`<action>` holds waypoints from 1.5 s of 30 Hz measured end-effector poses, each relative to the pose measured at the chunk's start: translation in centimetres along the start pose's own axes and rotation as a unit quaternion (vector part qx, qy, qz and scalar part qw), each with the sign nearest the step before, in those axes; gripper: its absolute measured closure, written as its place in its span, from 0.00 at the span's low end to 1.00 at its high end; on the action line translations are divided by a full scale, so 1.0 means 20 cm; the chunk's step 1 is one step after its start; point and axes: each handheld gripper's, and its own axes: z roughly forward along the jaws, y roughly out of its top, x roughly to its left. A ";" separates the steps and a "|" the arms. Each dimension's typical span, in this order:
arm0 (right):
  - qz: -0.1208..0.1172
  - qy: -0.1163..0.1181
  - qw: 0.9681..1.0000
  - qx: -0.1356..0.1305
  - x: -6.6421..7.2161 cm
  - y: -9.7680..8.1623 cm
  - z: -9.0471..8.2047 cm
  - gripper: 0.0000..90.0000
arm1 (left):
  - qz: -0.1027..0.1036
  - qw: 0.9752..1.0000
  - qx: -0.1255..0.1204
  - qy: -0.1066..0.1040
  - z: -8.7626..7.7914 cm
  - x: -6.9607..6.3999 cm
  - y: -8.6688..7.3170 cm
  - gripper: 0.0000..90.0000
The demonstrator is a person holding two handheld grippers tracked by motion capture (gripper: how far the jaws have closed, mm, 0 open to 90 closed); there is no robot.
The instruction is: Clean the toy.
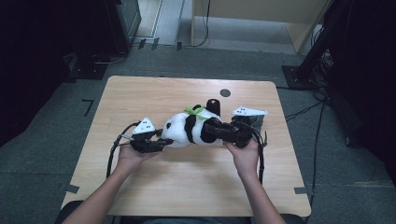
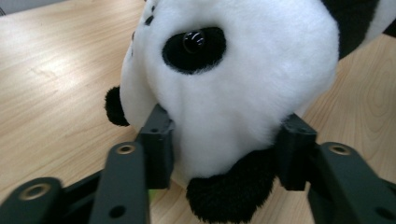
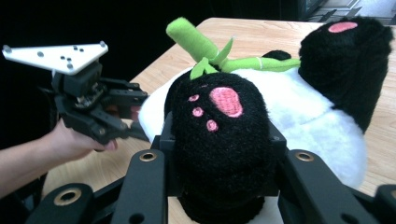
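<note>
A plush panda [image 1: 191, 128] lies on its side across the middle of the wooden table [image 1: 187, 182], with a green bamboo sprig [image 1: 195, 111] on its chest. My left gripper [image 1: 164, 142] is at its head end. In the left gripper view, the jaws of the left gripper [image 2: 229, 144] press into both sides of the white head [image 2: 233, 70], near a black ear. My right gripper [image 1: 210, 129] is shut on a black foot. In the right gripper view, the foot [image 3: 219, 121] with pink paw pads sits squeezed between the jaws of the right gripper [image 3: 219, 140].
A small dark round spot [image 1: 225, 92] marks the table behind the panda. Cables trail from both grippers over the tabletop. Beyond the table's far edge stand a light wooden cabinet [image 1: 261, 18] and dark equipment at both sides.
</note>
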 end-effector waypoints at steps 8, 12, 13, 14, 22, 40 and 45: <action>-0.031 -0.012 0.999 0.018 -0.04 -0.02 0.04 0.61 | -0.010 1.000 0.021 -0.018 -0.05 0.03 0.03 0.77; -0.059 -0.001 0.998 0.004 -0.07 -0.04 0.04 0.49 | -0.021 0.998 0.031 -0.041 -0.06 0.04 0.04 0.78; -0.072 0.003 0.997 -0.003 -0.08 -0.05 0.04 0.46 | -0.026 0.998 0.032 -0.050 -0.06 0.05 0.04 0.78; -0.083 0.005 0.997 -0.004 -0.08 -0.05 0.04 0.41 | -0.027 0.998 0.034 -0.052 -0.06 0.05 0.04 0.78; -0.092 0.053 0.994 -0.009 -0.15 -0.07 -0.04 0.24 | -0.049 0.996 0.014 -0.069 -0.14 0.10 0.07 0.78; -0.169 -0.013 0.984 0.062 -0.14 -0.16 0.10 0.30 | -0.067 0.994 0.020 -0.079 -0.10 0.02 0.13 0.71; -0.142 -0.025 0.988 0.064 -0.13 -0.14 0.08 0.50 | -0.043 0.997 -0.001 -0.063 -0.10 0.02 0.13 0.51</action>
